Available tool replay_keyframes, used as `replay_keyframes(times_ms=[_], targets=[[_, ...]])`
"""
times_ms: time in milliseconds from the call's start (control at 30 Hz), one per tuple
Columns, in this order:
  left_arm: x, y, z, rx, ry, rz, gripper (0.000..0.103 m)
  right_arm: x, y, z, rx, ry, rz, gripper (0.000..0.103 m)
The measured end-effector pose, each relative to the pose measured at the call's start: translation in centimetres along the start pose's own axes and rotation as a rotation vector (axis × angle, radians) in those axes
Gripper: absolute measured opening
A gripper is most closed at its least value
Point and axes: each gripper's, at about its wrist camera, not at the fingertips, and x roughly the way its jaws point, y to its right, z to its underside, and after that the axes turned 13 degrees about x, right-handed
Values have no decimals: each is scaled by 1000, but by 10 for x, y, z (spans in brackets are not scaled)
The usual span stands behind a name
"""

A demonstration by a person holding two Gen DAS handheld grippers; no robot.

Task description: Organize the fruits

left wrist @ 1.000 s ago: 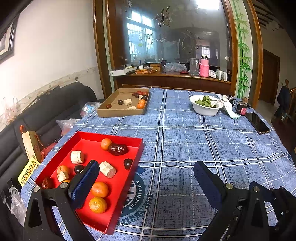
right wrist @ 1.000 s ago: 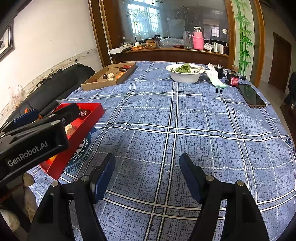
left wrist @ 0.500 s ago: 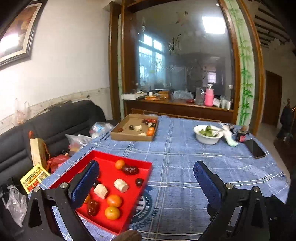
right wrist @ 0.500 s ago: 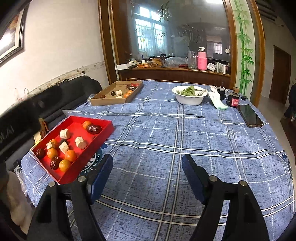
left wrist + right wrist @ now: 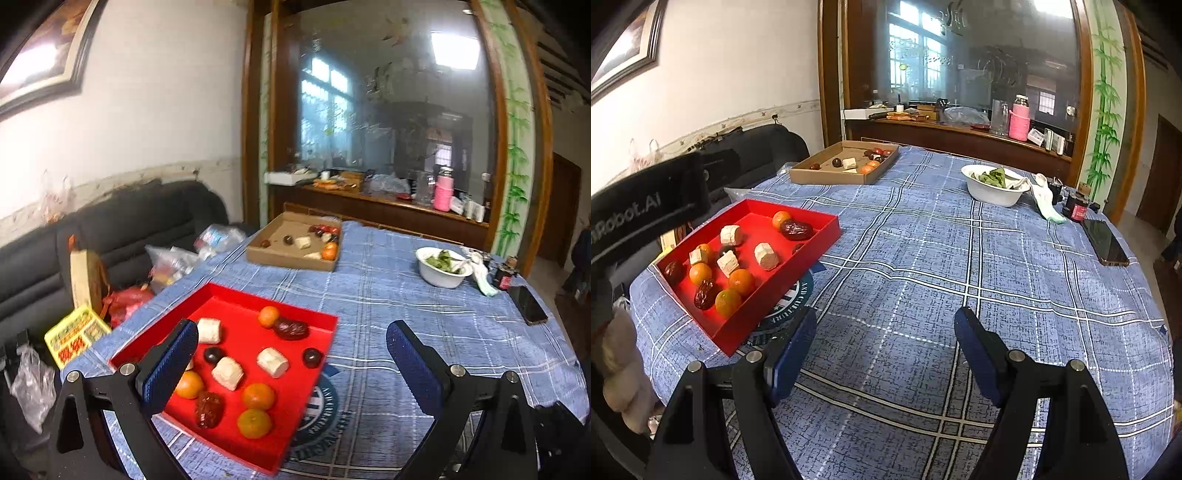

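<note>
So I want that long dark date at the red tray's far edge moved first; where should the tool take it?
Grip the date across its narrow middle, coming from above. It lies flat and elongated, with an orange touching one end and the red tray wall close behind, so a side approach looks crowded.

Tray [image 5: 827,236] sits on the table [image 5: 960,277] at near left, over a round printed emblem [image 5: 792,302]; fruits [image 5: 738,280] and pale blocks [image 5: 766,255] lie in it. Cardboard box [image 5: 827,177] is behind it at far left, more fruit inside. Bowl [image 5: 991,194] sits far right-centre, a cloth [image 5: 1047,206] and jar [image 5: 1078,210] to its right, phone [image 5: 1106,242] nearer on the right edge. Sofa [image 5: 110,236] lies left of the table, counter [image 5: 960,134] behind it.
</note>
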Motion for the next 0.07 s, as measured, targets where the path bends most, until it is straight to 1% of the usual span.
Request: replay_keyframes(times_ms=[67], targets=[[9,-2,3,-11,-44,20,103,-3,0,1,10,4,13,76]])
